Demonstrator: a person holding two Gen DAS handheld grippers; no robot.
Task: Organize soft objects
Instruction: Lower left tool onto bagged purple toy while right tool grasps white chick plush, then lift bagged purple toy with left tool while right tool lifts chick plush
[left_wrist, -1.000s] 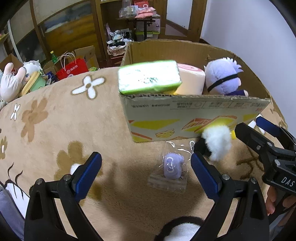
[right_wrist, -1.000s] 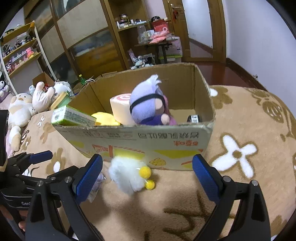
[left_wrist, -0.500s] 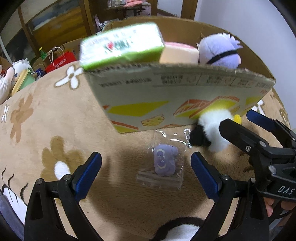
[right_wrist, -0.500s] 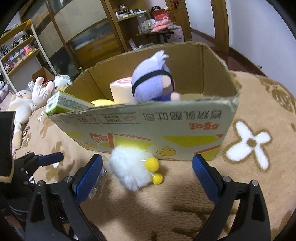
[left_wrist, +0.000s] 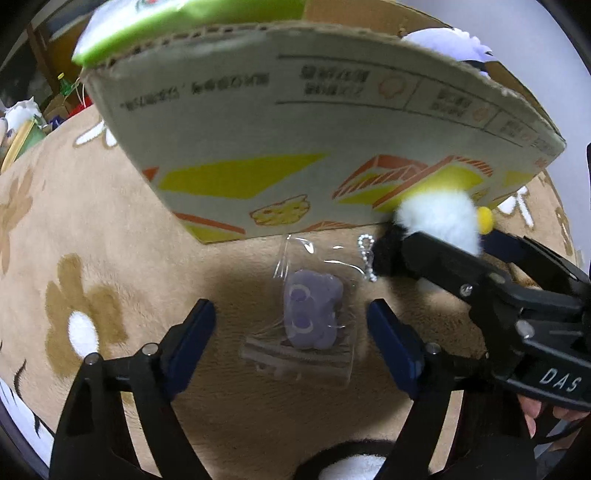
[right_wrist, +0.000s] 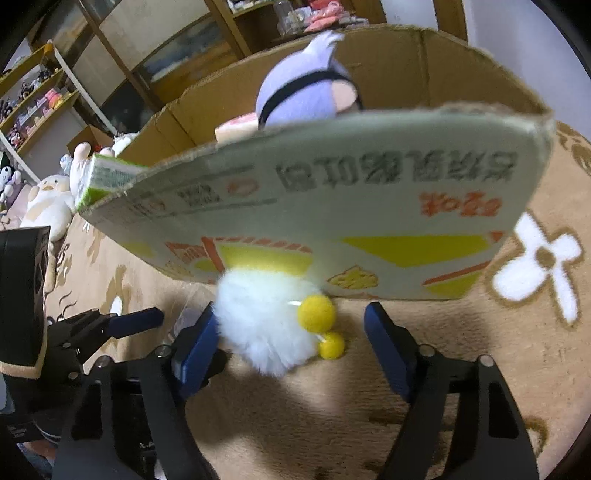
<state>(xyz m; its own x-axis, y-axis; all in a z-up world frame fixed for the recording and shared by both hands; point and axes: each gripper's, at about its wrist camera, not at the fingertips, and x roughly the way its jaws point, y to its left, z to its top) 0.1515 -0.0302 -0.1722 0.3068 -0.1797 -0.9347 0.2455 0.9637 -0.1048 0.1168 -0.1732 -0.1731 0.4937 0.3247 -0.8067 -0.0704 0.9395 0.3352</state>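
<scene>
Cardboard box (right_wrist: 369, 206) holds a purple doll (right_wrist: 303, 92) and green pack (right_wrist: 107, 177); left gripper (left_wrist: 291, 332) spread around a bagged toy (left_wrist: 312, 314), right gripper (right_wrist: 291, 332) spread around a white pompom (right_wrist: 266, 325).

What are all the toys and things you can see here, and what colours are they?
Cardboard box: one, brown with yellow and orange print, on the blanket.
Fluffy toy: one, white with yellow pompoms, in front of the box.
Bagged squishy: one, purple in a clear bag, in front of the box.
Purple plush: one, lilac with a black band, inside the box.
Green pack: one, green and white, at the box's corner.
Blanket: one, tan with flowers, underneath.
Left gripper: open, around the squishy.
Right gripper: open, around the fluffy toy.
</scene>
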